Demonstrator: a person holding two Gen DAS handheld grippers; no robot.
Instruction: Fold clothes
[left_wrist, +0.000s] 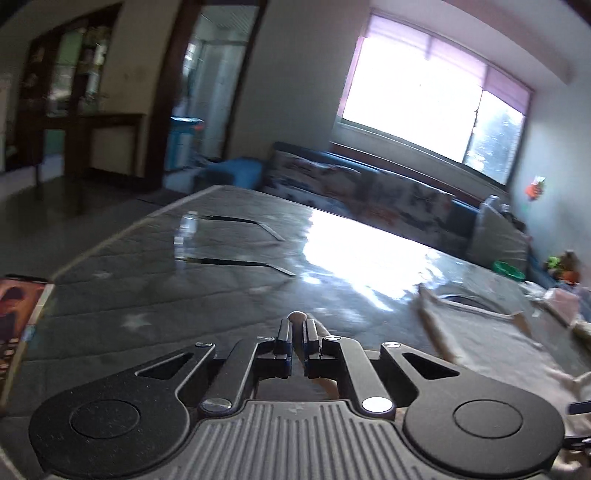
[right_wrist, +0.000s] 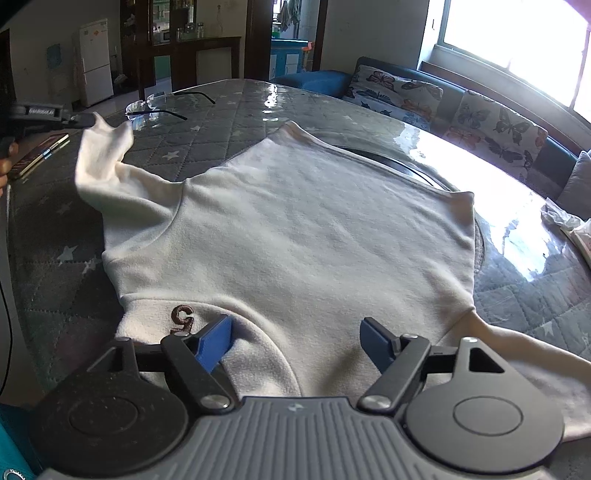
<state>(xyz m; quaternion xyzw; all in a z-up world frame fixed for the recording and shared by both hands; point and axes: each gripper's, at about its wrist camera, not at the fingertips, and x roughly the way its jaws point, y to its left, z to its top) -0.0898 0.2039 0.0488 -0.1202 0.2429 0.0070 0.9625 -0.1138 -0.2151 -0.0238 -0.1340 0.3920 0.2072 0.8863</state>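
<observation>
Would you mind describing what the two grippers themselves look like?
Both match: black linkage arms with silver pivot screws, two round black discs, and a grey ribbed body. The right gripper has blue pads. The left gripper has slim black fingers with blue at their base. No cables or sleeves show on either.

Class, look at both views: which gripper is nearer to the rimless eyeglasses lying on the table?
Left. The left gripper holds the cream sweatshirt's sleeve just beside the rimless eyeglasses; the right gripper hovers open over the sweatshirt's near edge, farther away.
</observation>
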